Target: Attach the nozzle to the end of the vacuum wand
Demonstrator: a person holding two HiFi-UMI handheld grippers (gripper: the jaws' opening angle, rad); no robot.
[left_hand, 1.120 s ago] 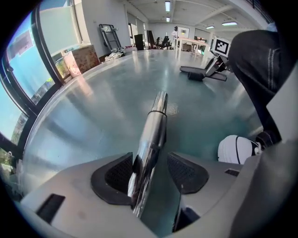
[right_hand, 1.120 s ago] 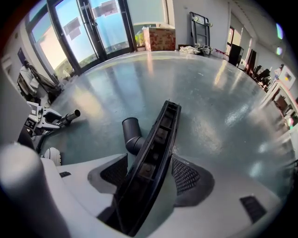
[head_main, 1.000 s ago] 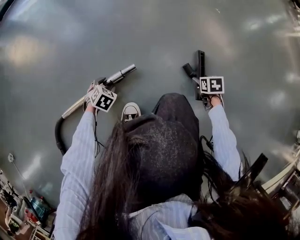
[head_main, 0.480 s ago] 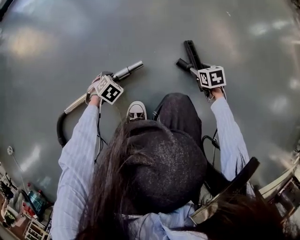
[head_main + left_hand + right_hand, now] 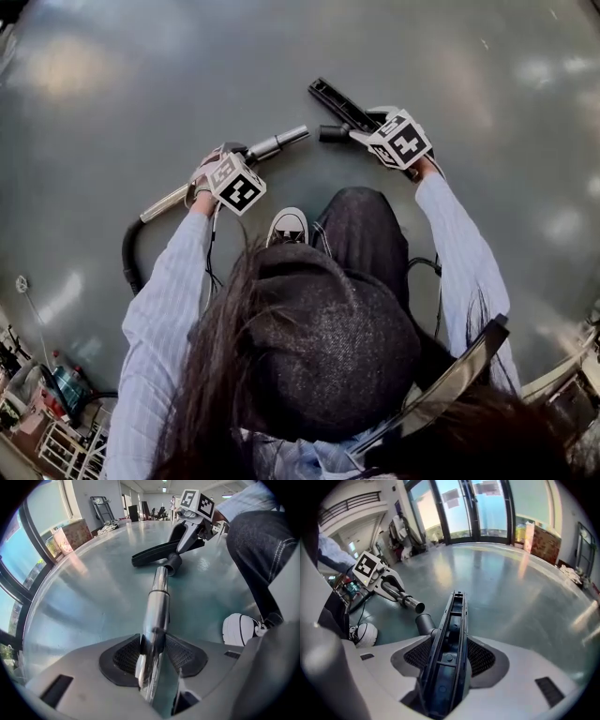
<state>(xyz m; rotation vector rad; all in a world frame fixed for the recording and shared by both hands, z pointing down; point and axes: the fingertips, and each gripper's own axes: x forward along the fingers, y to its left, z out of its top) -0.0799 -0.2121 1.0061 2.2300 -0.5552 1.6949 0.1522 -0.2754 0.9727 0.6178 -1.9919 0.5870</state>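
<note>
Looking down in the head view: left gripper [image 5: 232, 153] clamps the wand [image 5: 277, 143], whose free end sticks out past the jaws toward the right gripper [image 5: 371, 124]. The hose [image 5: 127, 264] trails back behind the left gripper. The right gripper holds the nozzle [image 5: 334, 98], its long head running out beyond the jaws and its neck aimed at the wand tip. Tip and neck are near each other with a small gap, not joined. A shoe [image 5: 288, 228] sits on the floor [image 5: 141, 84] between and behind the two grippers.

Left gripper view: the jaws have just been closing and are narrowed onto the wand [image 5: 157, 606], with both pads [image 5: 187, 656] against the tube. Straight ahead of the jaws the wand tip sits just beside the nozzle [image 5: 152, 555] neck. The right gripper [image 5: 187, 527] is beyond.

Right gripper view: the jaws have just been closing and are pressed on the nozzle [image 5: 452, 630], which stands edge-up between the pads [image 5: 480, 658]. Left of the jaws the neck faces the wand's [image 5: 405, 599] open end, close but apart. The left gripper [image 5: 386, 585] is behind it.
</note>
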